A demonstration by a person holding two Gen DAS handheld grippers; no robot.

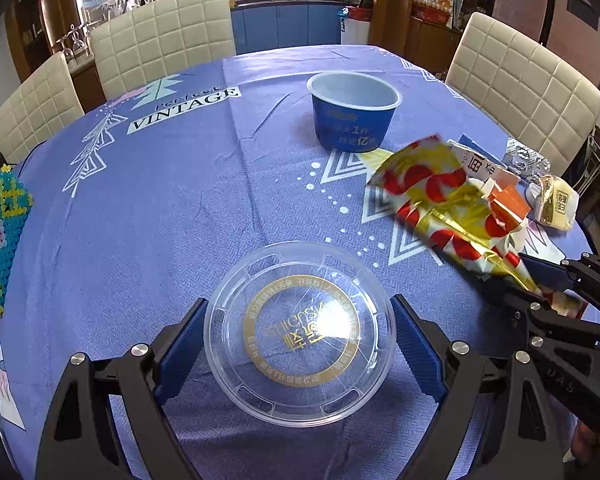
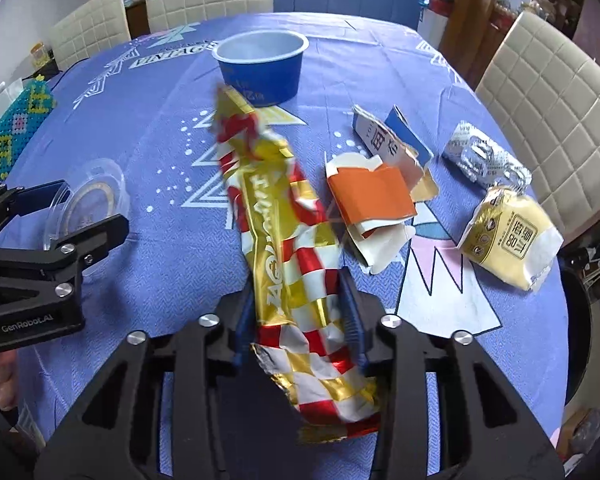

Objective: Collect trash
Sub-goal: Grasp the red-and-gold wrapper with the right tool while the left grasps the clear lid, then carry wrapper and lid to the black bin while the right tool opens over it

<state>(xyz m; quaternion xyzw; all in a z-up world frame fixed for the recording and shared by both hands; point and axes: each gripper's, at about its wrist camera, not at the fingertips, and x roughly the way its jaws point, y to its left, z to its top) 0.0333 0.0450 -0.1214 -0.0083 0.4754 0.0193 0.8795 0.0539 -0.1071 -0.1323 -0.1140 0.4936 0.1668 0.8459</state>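
My left gripper (image 1: 299,346) is shut on a clear plastic lid (image 1: 300,332) with a gold ring print, one finger on each side; it also shows in the right wrist view (image 2: 86,200). My right gripper (image 2: 300,300) is shut on a long red, white and gold foil wrapper (image 2: 284,216), held above the table; the wrapper also shows in the left wrist view (image 1: 440,196). A blue paper cup (image 1: 354,110) stands upright and empty further back on the table; it also shows in the right wrist view (image 2: 260,66).
On the blue tablecloth (image 1: 180,200) at the right lie a torn orange and white carton (image 2: 374,200), a blue and white carton piece (image 2: 392,140), a silver foil pack (image 2: 484,156) and a yellow packet (image 2: 512,236). A beaded tissue box (image 1: 0,232) sits at the left. Cream chairs (image 1: 164,32) surround the table.
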